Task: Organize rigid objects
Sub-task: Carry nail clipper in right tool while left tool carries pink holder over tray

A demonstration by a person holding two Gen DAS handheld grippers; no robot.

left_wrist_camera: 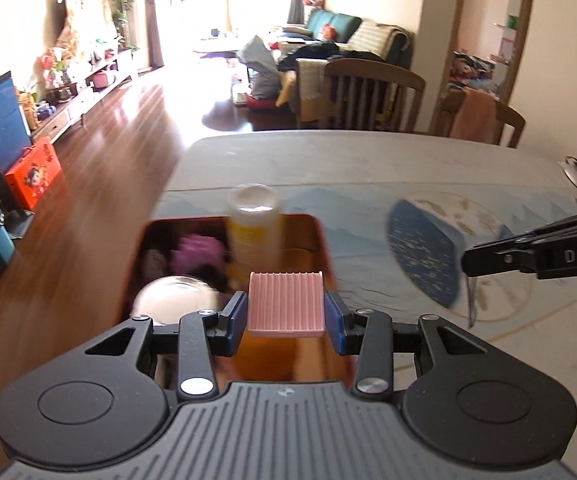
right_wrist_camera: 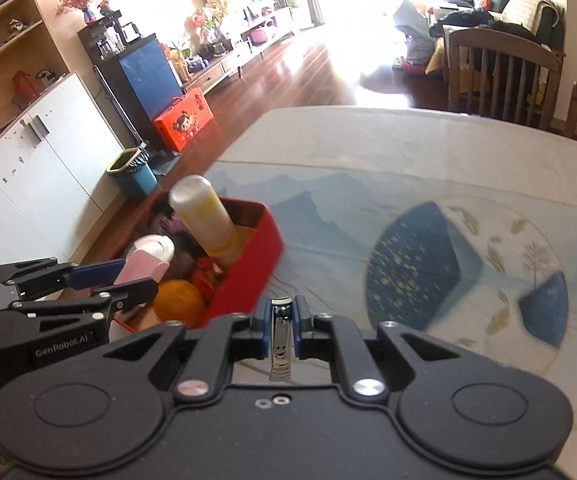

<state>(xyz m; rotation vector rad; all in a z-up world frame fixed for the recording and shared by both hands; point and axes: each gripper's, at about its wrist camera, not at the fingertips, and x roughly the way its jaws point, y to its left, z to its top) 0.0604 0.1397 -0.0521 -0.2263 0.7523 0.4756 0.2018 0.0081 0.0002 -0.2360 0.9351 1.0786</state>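
Left gripper [left_wrist_camera: 285, 311] grasps a pink ribbed block [left_wrist_camera: 285, 303] between its fingers, above the red box [left_wrist_camera: 320, 240]. Right gripper [right_wrist_camera: 282, 326] clamps a nail clipper [right_wrist_camera: 279, 344].

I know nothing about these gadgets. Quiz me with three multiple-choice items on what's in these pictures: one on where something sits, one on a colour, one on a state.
1. Where does the tall yellow bottle stand?
A. in the red box
B. on the floor
C. on a chair

2. What colour is the ribbed block in the left hand-held gripper?
A. green
B. pink
C. black

3. How is the right hand-held gripper?
A. wide open and empty
B. shut on a spoon
C. shut on a nail clipper

Answers: 1 A, the bottle rises out of the red box. 2 B, the block between the blue pads is pink. 3 C, the pads press a metal nail clipper.
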